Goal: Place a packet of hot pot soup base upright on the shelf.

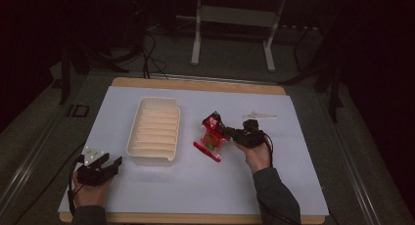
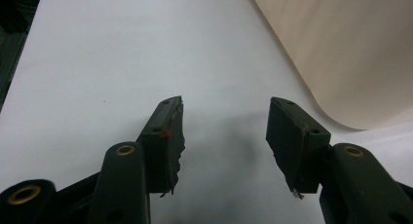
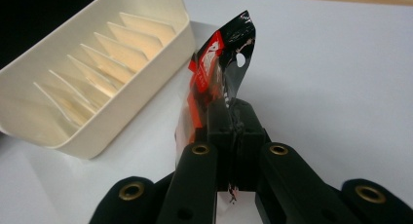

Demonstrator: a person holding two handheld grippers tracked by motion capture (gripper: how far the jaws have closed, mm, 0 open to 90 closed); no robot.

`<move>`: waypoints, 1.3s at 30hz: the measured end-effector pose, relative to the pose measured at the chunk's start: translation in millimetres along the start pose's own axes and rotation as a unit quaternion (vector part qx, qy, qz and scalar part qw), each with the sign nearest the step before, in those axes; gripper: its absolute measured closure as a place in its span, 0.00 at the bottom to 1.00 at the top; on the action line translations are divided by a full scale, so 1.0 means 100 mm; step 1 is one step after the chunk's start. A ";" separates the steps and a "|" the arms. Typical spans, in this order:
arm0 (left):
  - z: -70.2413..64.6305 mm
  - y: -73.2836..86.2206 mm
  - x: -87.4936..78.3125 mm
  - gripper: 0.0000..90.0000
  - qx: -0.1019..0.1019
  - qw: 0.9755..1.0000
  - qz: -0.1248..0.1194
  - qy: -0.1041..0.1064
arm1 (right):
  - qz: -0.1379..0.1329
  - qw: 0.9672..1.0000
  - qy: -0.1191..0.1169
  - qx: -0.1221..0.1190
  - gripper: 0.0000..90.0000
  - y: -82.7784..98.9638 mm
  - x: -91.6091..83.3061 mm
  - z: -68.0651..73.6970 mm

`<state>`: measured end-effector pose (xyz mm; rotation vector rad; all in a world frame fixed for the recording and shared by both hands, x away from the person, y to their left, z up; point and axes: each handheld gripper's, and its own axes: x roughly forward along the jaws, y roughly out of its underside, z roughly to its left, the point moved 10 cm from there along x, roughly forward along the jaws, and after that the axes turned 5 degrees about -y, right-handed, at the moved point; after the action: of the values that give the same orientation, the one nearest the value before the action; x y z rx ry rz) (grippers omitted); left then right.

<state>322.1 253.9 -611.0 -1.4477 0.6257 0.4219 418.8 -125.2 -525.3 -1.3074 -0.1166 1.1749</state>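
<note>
The room beyond the table is dark, and only the legs of a pale stand on the floor behind it can be made out. A small clear item lies on the white sheet near the far right; it is too faint to tell what it is. In the left gripper view the cream tray is cut off by the frame, so only a curved corner of its outer wall shows there. The high view shows the tray standing left of centre on the sheet, divided by thin ribs into narrow slots, and the slots hold nothing. The red and black packet is just right of the tray, tilted, with its upper edge pinched by the right gripper; whether its lower end touches the sheet cannot be told. In the right gripper view the packet rises from between jaws pressed tightly together on it, beside the tray's near corner; its print is too small to read. The left gripper rests at the near left corner of the sheet, apart from the tray, and its own view shows the jaws standing wide with only bare sheet between them.
</note>
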 end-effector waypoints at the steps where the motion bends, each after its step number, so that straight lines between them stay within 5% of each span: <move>1: 0.00 0.00 0.00 0.53 0.000 1.000 0.000 0.000 | -0.001 1.000 -0.002 -0.003 0.99 -0.01 0.00 0.02; 39: 0.00 0.00 0.00 0.53 0.000 1.000 0.000 0.001 | -0.004 0.996 -0.037 -0.082 0.99 -0.18 -0.04 0.40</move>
<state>322.1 253.7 -611.1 -1.4473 0.6276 0.4210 402.1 -97.5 -495.4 -1.4041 -0.2774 1.2273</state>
